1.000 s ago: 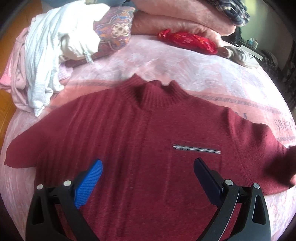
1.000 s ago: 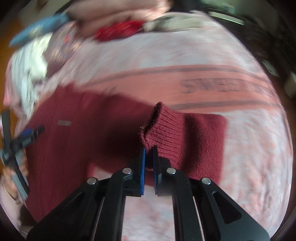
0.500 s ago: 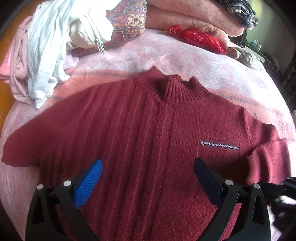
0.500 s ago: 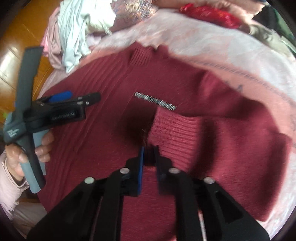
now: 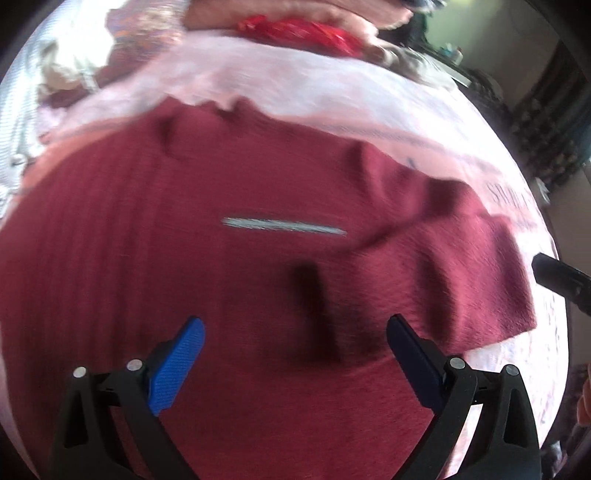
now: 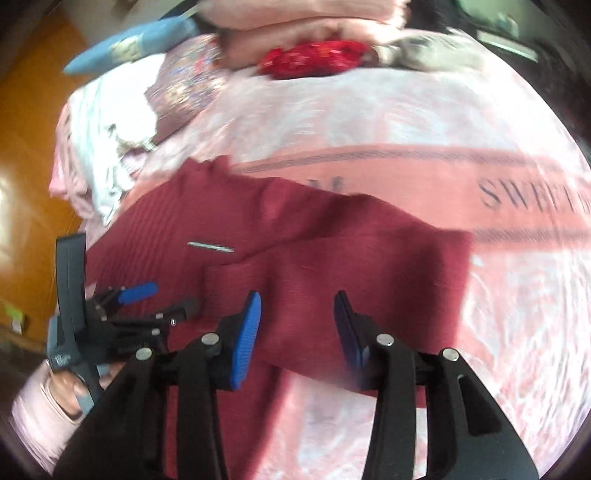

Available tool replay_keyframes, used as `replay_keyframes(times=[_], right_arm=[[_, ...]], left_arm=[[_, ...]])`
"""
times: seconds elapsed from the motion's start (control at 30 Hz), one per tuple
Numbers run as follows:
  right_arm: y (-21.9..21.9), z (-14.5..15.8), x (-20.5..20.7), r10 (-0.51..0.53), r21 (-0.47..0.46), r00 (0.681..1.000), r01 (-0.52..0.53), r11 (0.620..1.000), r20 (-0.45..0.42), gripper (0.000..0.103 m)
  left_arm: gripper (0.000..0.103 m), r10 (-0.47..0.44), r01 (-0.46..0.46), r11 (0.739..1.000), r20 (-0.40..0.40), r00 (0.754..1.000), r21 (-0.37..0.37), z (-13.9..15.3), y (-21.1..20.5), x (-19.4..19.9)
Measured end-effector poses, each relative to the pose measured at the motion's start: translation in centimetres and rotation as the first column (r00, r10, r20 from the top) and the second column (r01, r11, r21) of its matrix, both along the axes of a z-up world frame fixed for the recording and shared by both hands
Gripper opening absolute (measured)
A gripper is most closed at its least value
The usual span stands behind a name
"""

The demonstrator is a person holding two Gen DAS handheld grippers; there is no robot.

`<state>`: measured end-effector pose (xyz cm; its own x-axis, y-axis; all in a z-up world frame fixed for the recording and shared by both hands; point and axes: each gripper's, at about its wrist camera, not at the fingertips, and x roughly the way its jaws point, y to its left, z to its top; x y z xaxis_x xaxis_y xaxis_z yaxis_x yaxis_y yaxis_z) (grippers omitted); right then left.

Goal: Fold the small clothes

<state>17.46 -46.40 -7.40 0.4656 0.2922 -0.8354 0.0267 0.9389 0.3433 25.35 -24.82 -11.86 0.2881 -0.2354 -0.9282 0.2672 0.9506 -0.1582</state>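
Observation:
A dark red knit sweater [image 5: 147,258] with a silver chest zipper [image 5: 284,226] lies flat on the bed. Its right sleeve [image 5: 461,266] is folded inward across the body, and the cuff end rests below the zipper. My left gripper [image 5: 293,325] hovers open over the lower chest with nothing between its fingers. In the right wrist view my right gripper [image 6: 297,299] stands over the folded sleeve [image 6: 369,258]. Its jaws are opening and hold nothing. The left gripper [image 6: 166,299] shows at the left there, held by a hand [image 6: 74,391].
The pink bedspread [image 6: 406,122] with dark lettering extends to the right. A heap of white and pink clothes [image 6: 110,129] lies at the bed's left edge, with wooden floor [image 6: 22,147] beyond. A red pouch [image 6: 314,59] and folded pink blankets [image 6: 295,18] sit at the back.
My right gripper carried the sleeve cuff across onto the sweater body, then let go and drew back with its jaws parting. My left gripper shifted right and closer to the fabric.

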Motion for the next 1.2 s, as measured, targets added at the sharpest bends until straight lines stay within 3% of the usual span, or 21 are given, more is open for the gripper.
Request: replay_keyframes(times=[0.37,0.43,0.47,0.53,0.63,0.7,0.9,1.2], right_arm=[[-4.9,-2.8,-2.9,-0.046,0.005,0.998,0.046,0.999,-0.035,0.042],[-5.4,-3.1,-3.3,-0.051,0.011,0.998,0.051,0.999,-0.037,0.042],[-5.4,-3.1,-3.3,-0.053,0.012,0.998,0.053,0.998,-0.038,0.042],[-5.7,-3.1,-3.5,-0.062,0.016,0.997,0.063,0.998,-0.038,0.042],[-5.9,-3.2,-3.5,-0.076,0.026,0.996,0.077,0.997,-0.04,0.042],[-6.0,-3.1,-3.4,-0.088,0.034,0.995,0.09,0.995,-0.04,0.042],[-5.2,-3.1,-3.1,-0.075,0.028,0.996,0.076,0.997,-0.04,0.036],[-3.7,-2.6,-2.4,-0.061,0.046,0.998,0.062,0.997,-0.026,0.033]], left_arm=[[0.099,-0.056,0.056,0.998,-0.027,0.998,-0.001,-1.8,-6.1,-1.1],[0.094,-0.052,0.052,0.999,-0.023,0.998,-0.006,-1.8,-6.4,-1.0],[0.09,-0.048,0.048,0.999,-0.02,0.999,-0.009,-1.7,-6.4,-0.9],[0.06,-0.039,0.039,0.999,0.002,0.999,-0.009,-1.4,-6.3,-0.9],[0.027,-0.061,0.061,0.996,0.002,0.998,-0.058,-0.8,-6.4,-0.7],[0.021,-0.065,0.065,0.994,0.005,0.998,-0.087,-0.4,-6.3,-0.8],[0.016,-0.09,0.093,0.994,0.07,0.994,-0.053,1.5,-5.7,-1.2],[0.017,-0.021,0.03,0.998,0.167,0.986,-0.048,5.6,-0.6,0.3]])
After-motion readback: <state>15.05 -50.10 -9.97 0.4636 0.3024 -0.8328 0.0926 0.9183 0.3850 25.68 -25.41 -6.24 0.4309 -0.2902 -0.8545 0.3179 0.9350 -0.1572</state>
